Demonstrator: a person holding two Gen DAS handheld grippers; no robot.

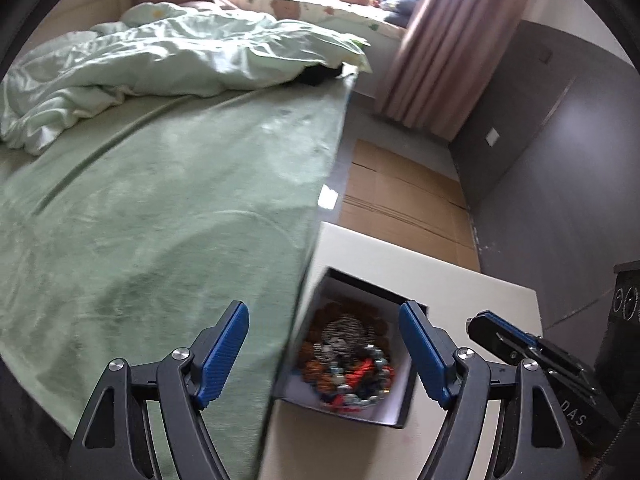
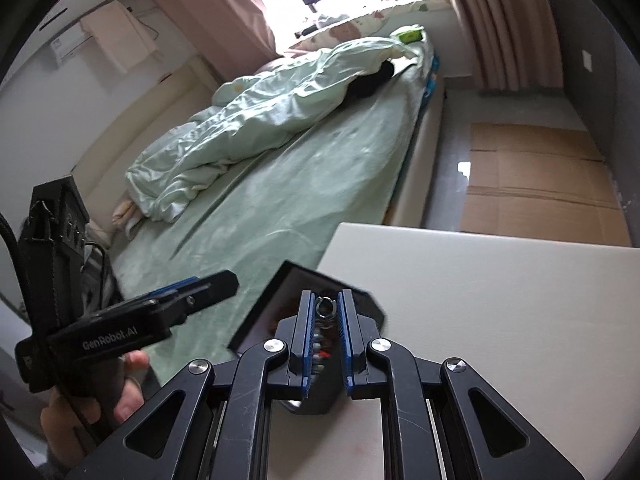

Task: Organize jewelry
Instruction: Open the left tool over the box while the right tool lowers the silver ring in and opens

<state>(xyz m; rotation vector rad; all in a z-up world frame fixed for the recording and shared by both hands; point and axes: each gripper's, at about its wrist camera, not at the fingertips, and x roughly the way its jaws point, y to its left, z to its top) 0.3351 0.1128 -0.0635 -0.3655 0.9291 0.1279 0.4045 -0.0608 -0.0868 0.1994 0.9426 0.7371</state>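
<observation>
Open dark-rimmed white box (image 1: 394, 396) sits on white worktop (image 1: 460, 280) beside the bed, heaped with tangled multicoloured bead jewelry (image 1: 346, 356). Left tongs (image 1: 324, 354) spread wide above it. Right tongs (image 2: 325, 338) pinch a small silver metal ring piece (image 2: 325, 307).

Both wrist cameras look forward along their jaws, close above the white table (image 2: 500, 300), facing the bed (image 1: 160, 200) and window beyond. Both share the jewelry box (image 1: 396, 412), lying between the left jaws.

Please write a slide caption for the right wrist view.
Right gripper shut on a metal ring above the jewelry box.
</observation>
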